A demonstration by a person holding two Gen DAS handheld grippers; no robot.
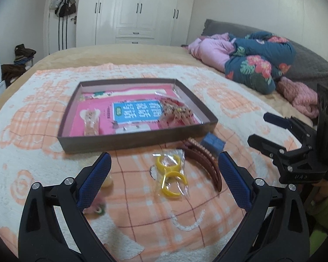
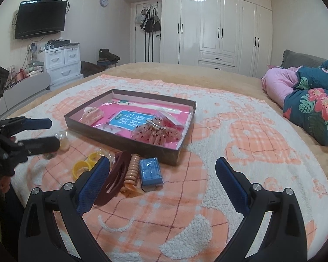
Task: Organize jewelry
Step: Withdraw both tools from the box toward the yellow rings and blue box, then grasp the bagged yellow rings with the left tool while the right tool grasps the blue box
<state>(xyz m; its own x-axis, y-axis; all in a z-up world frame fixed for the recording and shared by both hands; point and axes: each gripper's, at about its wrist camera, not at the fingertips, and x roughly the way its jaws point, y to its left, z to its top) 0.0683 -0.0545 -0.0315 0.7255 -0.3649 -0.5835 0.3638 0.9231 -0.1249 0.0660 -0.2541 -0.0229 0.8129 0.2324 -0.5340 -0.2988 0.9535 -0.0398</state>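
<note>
A shallow brown box with a pink lining sits on the blanket and holds a pink hair clip and a spotted pink hair piece. In front of it lie bagged yellow rings, a dark red hair claw, a peach coil tie and a blue case. My left gripper is open above the yellow rings. My right gripper is open near the claw and blue case.
A small clear jar and small pink-green trinket lie at the left. Folded quilts are piled at the right of the bed. Wardrobe and drawers stand beyond.
</note>
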